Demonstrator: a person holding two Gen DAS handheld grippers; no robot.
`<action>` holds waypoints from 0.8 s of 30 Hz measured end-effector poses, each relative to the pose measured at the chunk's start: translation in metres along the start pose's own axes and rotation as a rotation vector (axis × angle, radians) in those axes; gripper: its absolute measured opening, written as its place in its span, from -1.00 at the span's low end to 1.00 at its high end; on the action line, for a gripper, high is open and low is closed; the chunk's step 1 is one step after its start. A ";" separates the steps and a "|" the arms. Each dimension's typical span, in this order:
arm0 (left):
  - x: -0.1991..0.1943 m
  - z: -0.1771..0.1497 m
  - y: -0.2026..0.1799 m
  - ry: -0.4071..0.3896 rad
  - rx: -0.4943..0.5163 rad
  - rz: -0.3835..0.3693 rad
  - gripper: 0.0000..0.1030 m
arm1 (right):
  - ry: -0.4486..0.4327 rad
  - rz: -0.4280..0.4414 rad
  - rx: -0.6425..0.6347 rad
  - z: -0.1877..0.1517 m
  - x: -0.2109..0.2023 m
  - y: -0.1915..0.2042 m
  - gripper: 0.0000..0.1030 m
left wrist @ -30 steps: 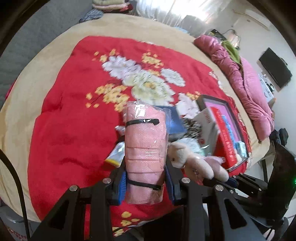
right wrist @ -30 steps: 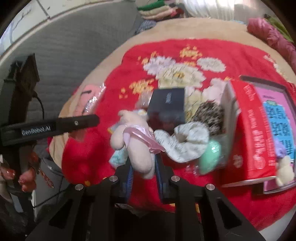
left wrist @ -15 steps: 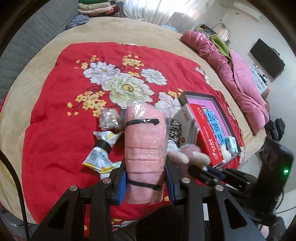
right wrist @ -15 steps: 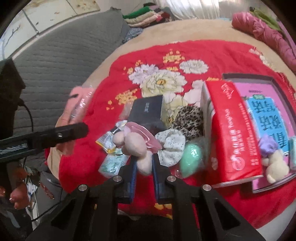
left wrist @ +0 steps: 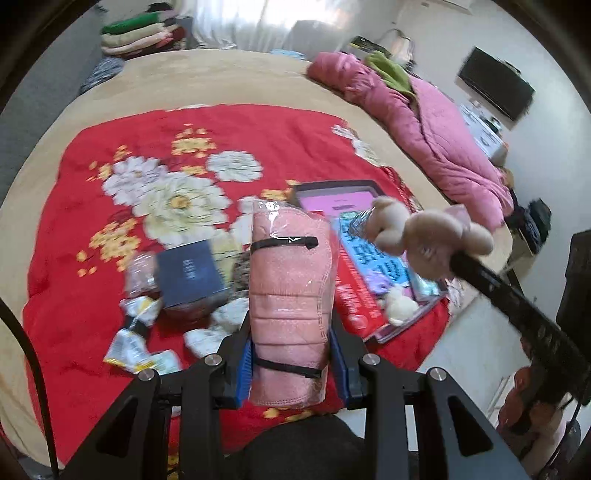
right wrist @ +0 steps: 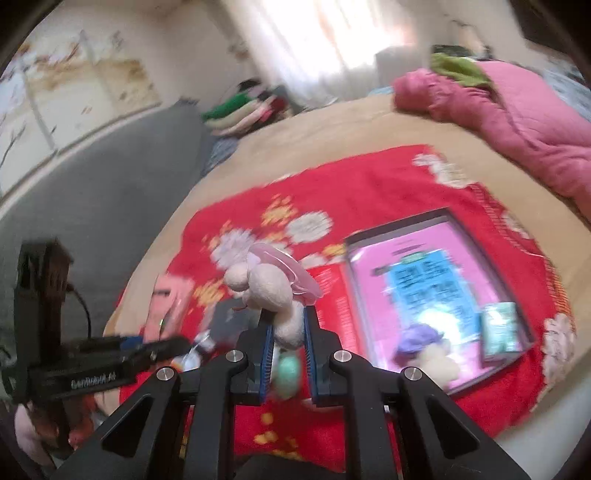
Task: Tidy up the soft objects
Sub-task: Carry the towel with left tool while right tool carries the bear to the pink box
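My left gripper point(left wrist: 291, 354) is shut on a pink knitted item in clear wrap point(left wrist: 290, 291), held above the red flowered blanket point(left wrist: 92, 280). My right gripper point(right wrist: 288, 343) is shut on a beige plush toy with a pink bow point(right wrist: 269, 284), lifted in the air; it also shows in the left wrist view point(left wrist: 428, 232) over the open box point(left wrist: 332, 190). The box point(right wrist: 424, 254) has a pink and blue lining and holds a purple and cream plush point(right wrist: 424, 347) and a green packet point(right wrist: 498, 328).
On the blanket lie a dark blue box point(left wrist: 188, 273), yellow and white snack packets point(left wrist: 133, 343), a patterned scrunchie point(left wrist: 221, 325) and a red tissue pack point(left wrist: 354, 295). A pink quilt point(left wrist: 424, 122) lies at the right edge of the bed. Folded clothes point(left wrist: 140, 33) sit far back.
My right gripper has lifted the plush toy up and carried it right, toward the open box. My left gripper still holds the pink item and has shifted right.
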State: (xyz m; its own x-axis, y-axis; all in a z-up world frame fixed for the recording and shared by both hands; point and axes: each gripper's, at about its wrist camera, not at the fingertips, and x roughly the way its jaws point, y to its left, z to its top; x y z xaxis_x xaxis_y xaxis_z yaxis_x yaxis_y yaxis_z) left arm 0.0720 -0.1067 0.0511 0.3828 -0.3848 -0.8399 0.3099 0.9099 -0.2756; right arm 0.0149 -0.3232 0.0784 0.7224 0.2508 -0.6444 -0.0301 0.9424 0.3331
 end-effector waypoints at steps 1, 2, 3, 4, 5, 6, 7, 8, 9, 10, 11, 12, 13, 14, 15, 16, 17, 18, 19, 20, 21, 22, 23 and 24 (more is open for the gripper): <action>0.003 0.002 -0.006 0.002 0.014 -0.003 -0.31 | -0.007 -0.008 0.015 0.002 -0.004 -0.009 -0.71; 0.005 0.004 -0.014 0.006 0.030 -0.006 -0.31 | -0.018 -0.025 0.038 0.004 -0.009 -0.022 -0.71; 0.009 0.006 -0.023 0.009 0.047 -0.008 -0.31 | -0.023 -0.037 0.054 0.005 -0.012 -0.032 -0.71; 0.012 0.008 -0.031 0.014 0.063 -0.011 -0.31 | -0.028 -0.051 0.069 0.006 -0.015 -0.041 -0.71; 0.017 0.010 -0.040 0.021 0.079 -0.016 -0.31 | -0.033 -0.063 0.080 0.006 -0.017 -0.049 -0.71; 0.020 0.011 -0.048 0.028 0.091 -0.021 -0.31 | -0.033 -0.071 0.094 0.006 -0.018 -0.057 -0.71; 0.025 0.013 -0.055 0.034 0.102 -0.024 -0.31 | -0.033 -0.080 0.111 0.005 -0.021 -0.066 -0.71; 0.031 0.015 -0.064 0.042 0.114 -0.030 -0.31 | -0.039 -0.096 0.127 0.005 -0.024 -0.075 -0.71; 0.036 0.016 -0.071 0.050 0.125 -0.036 -0.31 | -0.039 -0.101 0.134 0.005 -0.024 -0.081 -0.71; 0.041 0.017 -0.079 0.058 0.139 -0.040 -0.31 | -0.037 -0.105 0.143 0.005 -0.025 -0.087 -0.71; 0.045 0.019 -0.084 0.065 0.148 -0.042 -0.31 | -0.038 -0.117 0.153 0.004 -0.025 -0.094 -0.71; 0.052 0.020 -0.092 0.078 0.162 -0.044 -0.31 | -0.037 -0.124 0.162 0.003 -0.027 -0.099 -0.71; 0.058 0.022 -0.099 0.090 0.173 -0.048 -0.31 | -0.036 -0.125 0.171 0.003 -0.027 -0.104 -0.71; 0.062 0.023 -0.104 0.096 0.181 -0.051 -0.31 | -0.039 -0.129 0.179 0.001 -0.028 -0.109 -0.71; 0.068 0.025 -0.110 0.108 0.190 -0.056 -0.31 | -0.040 -0.135 0.186 0.001 -0.029 -0.115 -0.71; 0.073 0.026 -0.115 0.115 0.197 -0.055 -0.31 | -0.039 -0.138 0.190 0.000 -0.029 -0.118 -0.70; 0.078 0.028 -0.119 0.120 0.204 -0.053 -0.31 | -0.039 -0.144 0.193 -0.001 -0.030 -0.121 -0.71; 0.083 0.030 -0.124 0.128 0.214 -0.050 -0.31 | -0.039 -0.148 0.196 -0.001 -0.030 -0.123 -0.71; 0.087 0.030 -0.127 0.132 0.217 -0.047 -0.31 | -0.037 -0.155 0.196 -0.001 -0.030 -0.126 -0.70; 0.091 0.032 -0.130 0.135 0.221 -0.045 -0.31 | -0.037 -0.163 0.195 0.000 -0.029 -0.128 -0.70; 0.095 0.033 -0.134 0.139 0.227 -0.045 -0.31 | -0.032 -0.167 0.195 0.000 -0.027 -0.130 -0.70; 0.099 0.034 -0.137 0.144 0.231 -0.042 -0.31 | -0.028 -0.167 0.194 -0.001 -0.026 -0.131 -0.70; 0.104 0.034 -0.139 0.150 0.234 -0.040 -0.31 | -0.024 -0.171 0.193 -0.001 -0.024 -0.133 -0.70; 0.109 0.034 -0.142 0.157 0.239 -0.041 -0.31 | -0.018 -0.177 0.191 -0.001 -0.022 -0.135 -0.70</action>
State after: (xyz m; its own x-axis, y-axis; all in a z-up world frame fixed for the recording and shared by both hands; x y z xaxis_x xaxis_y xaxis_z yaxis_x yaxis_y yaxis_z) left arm 0.0996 -0.2832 0.0150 0.2318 -0.3746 -0.8977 0.5256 0.8248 -0.2085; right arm 0.0022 -0.4555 0.0467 0.7172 0.0803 -0.6923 0.2275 0.9119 0.3415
